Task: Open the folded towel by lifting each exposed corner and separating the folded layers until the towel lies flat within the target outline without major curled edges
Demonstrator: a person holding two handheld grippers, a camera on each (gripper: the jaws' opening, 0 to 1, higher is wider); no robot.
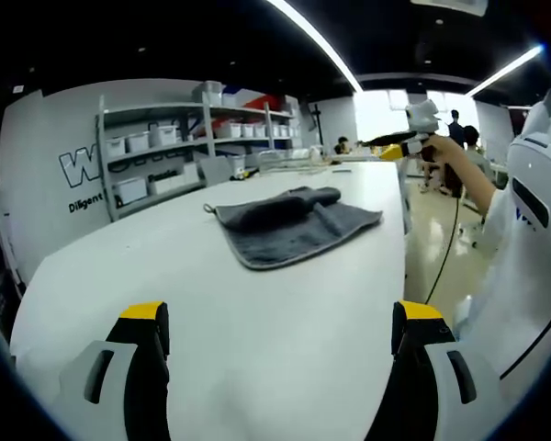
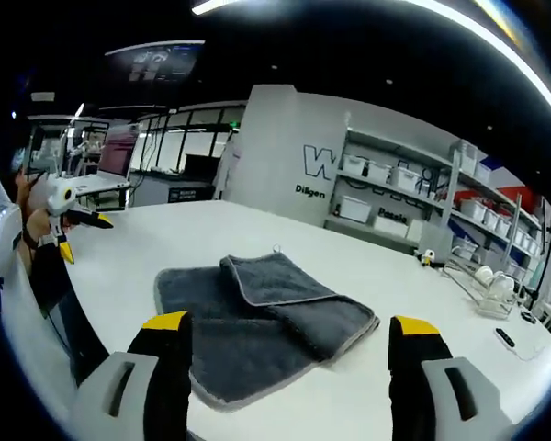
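Folded grey towel [image 2: 262, 317] on white table [image 1: 285, 340].
Both claws spread, empty: right gripper [image 2: 289, 354] just before the towel, left gripper [image 1: 280, 335] well short.

Both views look low across the desk [image 1: 257, 312] from different sides, sharing the towel [image 2: 257, 317]; the right gripper view is nearer.
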